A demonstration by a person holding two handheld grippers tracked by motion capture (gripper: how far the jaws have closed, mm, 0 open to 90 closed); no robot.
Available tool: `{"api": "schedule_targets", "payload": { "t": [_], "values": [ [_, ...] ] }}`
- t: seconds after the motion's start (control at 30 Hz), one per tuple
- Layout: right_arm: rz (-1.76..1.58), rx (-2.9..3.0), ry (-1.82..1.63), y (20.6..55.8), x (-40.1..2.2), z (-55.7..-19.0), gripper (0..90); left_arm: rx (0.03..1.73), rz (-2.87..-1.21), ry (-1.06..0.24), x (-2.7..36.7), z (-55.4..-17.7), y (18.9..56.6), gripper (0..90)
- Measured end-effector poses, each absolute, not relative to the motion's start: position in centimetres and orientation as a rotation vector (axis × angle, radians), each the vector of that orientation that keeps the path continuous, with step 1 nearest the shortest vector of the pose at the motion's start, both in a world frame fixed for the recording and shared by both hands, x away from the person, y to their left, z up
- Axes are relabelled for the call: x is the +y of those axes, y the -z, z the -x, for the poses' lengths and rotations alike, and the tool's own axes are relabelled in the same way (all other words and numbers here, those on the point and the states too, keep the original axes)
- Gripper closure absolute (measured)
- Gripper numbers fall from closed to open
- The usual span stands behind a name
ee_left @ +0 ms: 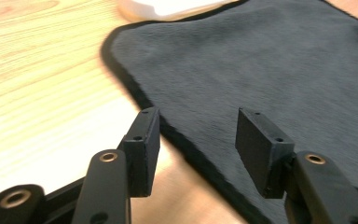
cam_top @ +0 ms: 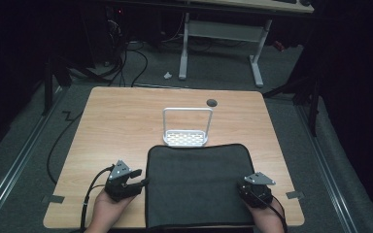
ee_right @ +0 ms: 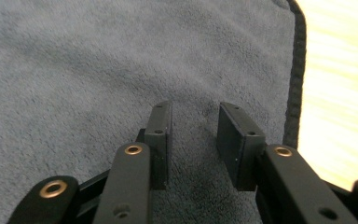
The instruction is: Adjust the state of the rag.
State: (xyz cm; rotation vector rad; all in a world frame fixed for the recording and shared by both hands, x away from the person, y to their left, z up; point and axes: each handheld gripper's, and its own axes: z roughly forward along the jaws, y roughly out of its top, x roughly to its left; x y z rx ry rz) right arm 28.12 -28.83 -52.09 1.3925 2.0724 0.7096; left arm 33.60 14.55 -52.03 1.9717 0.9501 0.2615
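A dark grey cloth mat [cam_top: 197, 184] with black edging lies flat on my wooden table [cam_top: 116, 121], at the near edge; it is roughly square, so no long axis stands out, and its rounded far corners point away from me. My left gripper [cam_top: 138, 182] sits at the mat's left edge, jaws wide apart and empty — in the left gripper view one jaw is over bare wood, the other over the cloth, straddling the black border. My right gripper [cam_top: 255, 190] is at the mat's right side, jaws partly apart, holding nothing; in the right gripper view they sit low over the cloth just inside its border. Just beyond the mat's far edge stands a white rack [cam_top: 186, 127] with a perforated base and an upright hoop — its base meets the mat.
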Motion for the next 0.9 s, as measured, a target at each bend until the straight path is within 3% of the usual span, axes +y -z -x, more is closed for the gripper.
{"api": "schedule_targets", "payload": {
  "t": [0.23, 0.57, 0.8, 0.9],
  "values": [
    [-1.426, 2.029, -0.720, 52.3, -30.3, -28.3, 67.7, 0.994, -1.998, -0.232, 13.0, -36.8, 52.0, 43.2],
    [-1.424, 1.991, -0.831, 51.6, -30.0, -27.4, 68.7, 1.014, -2.017, -0.306, 10.5, -39.8, 52.3, 40.3],
    [-1.281, 2.038, -0.939, 50.3, -25.6, -26.0, 66.6, 1.060, -1.996, -0.243, 10.8, -40.6, 52.6, 52.2],
    [-1.230, 2.069, -0.983, 49.9, -23.6, -25.7, 65.8, 1.071, -1.969, -0.236, 10.7, -40.9, 52.7, 51.6]
  ]
}}
